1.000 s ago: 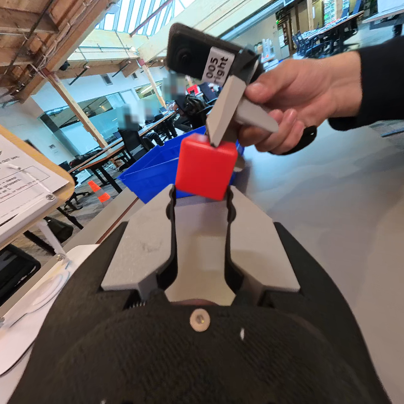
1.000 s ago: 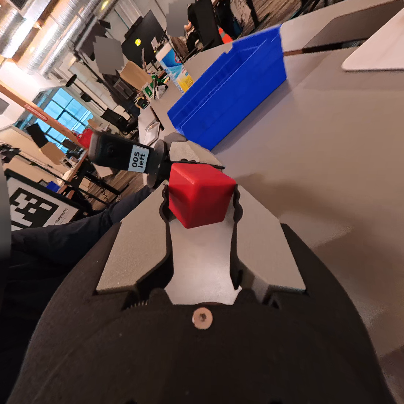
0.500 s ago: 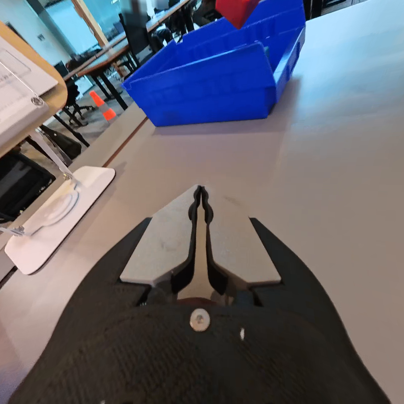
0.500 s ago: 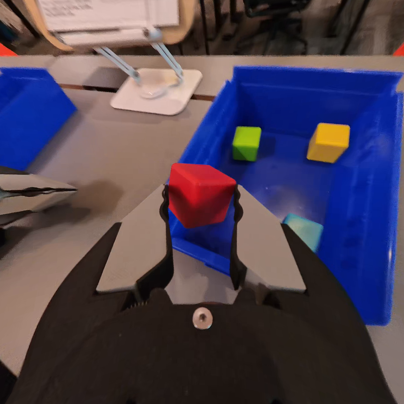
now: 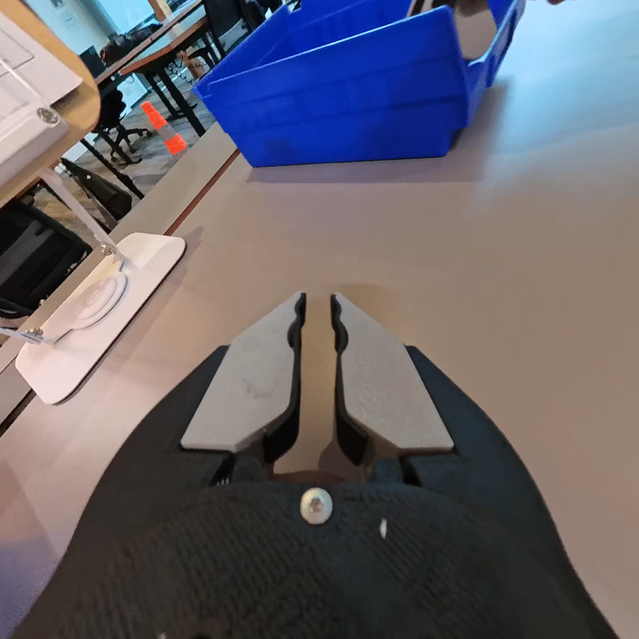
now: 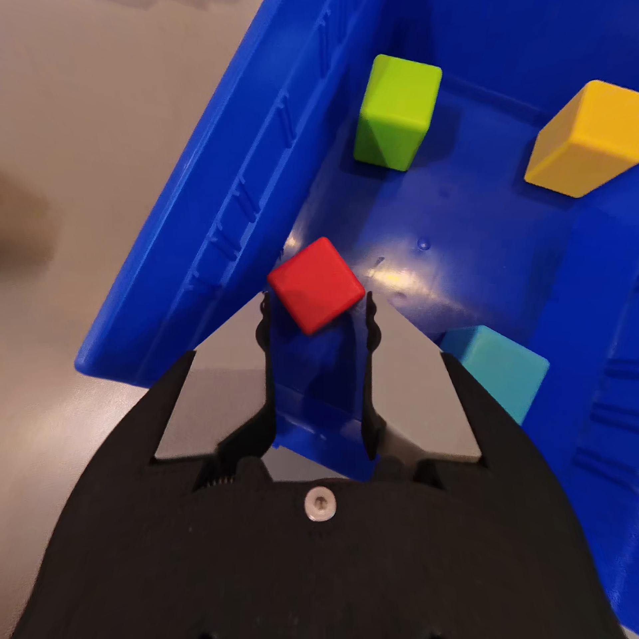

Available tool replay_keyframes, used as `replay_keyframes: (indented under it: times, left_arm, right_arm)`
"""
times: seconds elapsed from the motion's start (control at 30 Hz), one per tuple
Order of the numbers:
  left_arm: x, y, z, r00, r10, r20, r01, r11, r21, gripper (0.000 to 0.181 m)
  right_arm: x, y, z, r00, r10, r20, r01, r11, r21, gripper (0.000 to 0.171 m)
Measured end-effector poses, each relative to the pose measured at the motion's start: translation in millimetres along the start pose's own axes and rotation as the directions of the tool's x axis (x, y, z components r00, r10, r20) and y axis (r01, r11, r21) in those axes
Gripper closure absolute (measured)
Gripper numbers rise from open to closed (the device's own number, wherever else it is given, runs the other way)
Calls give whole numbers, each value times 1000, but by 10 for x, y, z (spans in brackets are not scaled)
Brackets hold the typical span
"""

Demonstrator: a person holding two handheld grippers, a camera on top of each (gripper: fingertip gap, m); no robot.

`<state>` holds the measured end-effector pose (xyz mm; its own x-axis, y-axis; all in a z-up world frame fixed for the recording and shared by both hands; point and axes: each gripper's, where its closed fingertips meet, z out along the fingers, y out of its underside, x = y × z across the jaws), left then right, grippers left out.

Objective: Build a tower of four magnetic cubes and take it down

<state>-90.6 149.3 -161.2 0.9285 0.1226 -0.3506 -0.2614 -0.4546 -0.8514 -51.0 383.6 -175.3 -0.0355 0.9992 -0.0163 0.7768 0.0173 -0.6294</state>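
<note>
In the right wrist view my right gripper is open over the near left corner of a blue bin. The red cube is free of the fingers, turned at an angle, just past the fingertips inside the bin. A green cube, a yellow cube and a cyan cube lie apart on the bin floor. My left gripper is empty, its jaws a small gap apart, low over the grey table. The bin stands ahead of it.
A white stand base sits at the table's left edge, holding a board with paper above it. An orange cone and office desks lie beyond the edge. Part of the right gripper shows over the bin's far end. One gripper's finger ends stand about 25 cm off the other's. My left tips are about 35 cm from the cyan cube, my right tips only 8 cm.
My right gripper carried the red cube over the blue bin, opened and let it go into the bin. My left gripper let go of the cube, shut, and has now parted slightly.
</note>
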Motion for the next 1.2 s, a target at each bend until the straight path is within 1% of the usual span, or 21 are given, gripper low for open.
replay_keyframes:
  times: [0.1, 0.17, 0.23, 0.3, 0.37, 0.43, 0.5, 0.6, 0.67, 0.77, 0.83, 0.9, 0.97, 1.03, 1.13, 1.2]
  left_arm:
    - [-86, 61, 12, 998, -49, 37, 50, 998, -37, 150]
    - [-124, 101, 18, 996, -73, 53, 77, 995, -61, 137]
    - [-167, 135, 20, 993, -95, 75, 101, 992, -79, 126]
    - [-221, 165, 11, 987, -120, 103, 130, 987, -90, 118]
    - [-271, 207, -22, 980, -146, 133, 162, 980, -119, 103]
    - [-370, 248, -121, 968, -147, 202, 179, 973, -147, 95]
    - [-451, 307, -308, 937, -191, 294, 241, 959, -146, 95]
    - [-481, 346, -700, 896, -228, 381, 299, 944, -138, 95]
    - [-605, 363, -1058, 845, -260, 468, 349, 930, -112, 96]
    - [-787, 327, -1614, 759, -378, 531, 465, 884, -35, 96]
    - [-975, 312, -2001, 700, -402, 590, 496, 868, 3, 96]
    - [-1144, 342, -2295, 659, -405, 634, 526, 851, -4, 96]
    - [-1254, 412, -2432, 646, -408, 645, 568, 822, -49, 97]
    - [-1362, 531, -2461, 642, -386, 662, 598, 793, -118, 100]
    - [-1474, 776, -2332, 660, -333, 673, 633, 729, -260, 108]
    - [-1536, 919, -2216, 686, -280, 672, 633, 685, -360, 115]
  right_arm:
    - [-9, -72, -17, 1000, 8, 2, -8, 999, 35, 112]
    - [-3, -157, -91, 1000, 23, 5, -23, 997, 77, 111]
    - [7, -245, -206, 999, 38, 6, -38, 992, 121, 108]
    - [-3, -323, -339, 999, 43, 7, -44, 986, 160, 105]
    - [-55, -390, -463, 999, 41, 18, -44, 981, 189, 101]
    - [-139, -447, -563, 999, 37, 38, -44, 979, 201, 97]
    - [-220, -483, -639, 999, 21, 45, -29, 982, 187, 91]
    - [-284, -533, -715, 1000, -13, 5, 12, 985, 171, 91]
    - [-332, -576, -743, 1000, -22, -14, 24, 985, 168, 92]
    - [-419, -643, -724, 1000, -5, -17, 8, 987, 158, 92]
    - [-429, -680, -681, 999, -4, -42, 9, 990, 139, 93]
    - [-434, -700, -610, 998, 2, -62, 5, 994, 109, 96]
    - [-424, -720, -522, 996, 14, -87, -7, 996, 87, 97]
    - [-418, -719, -413, 994, 19, -107, -13, 998, 55, 102]
    - [-376, -675, -233, 988, 11, -157, -14, 1000, -23, 99]
    - [-296, -654, -140, 976, -3, -217, -13, 997, -73, 98]
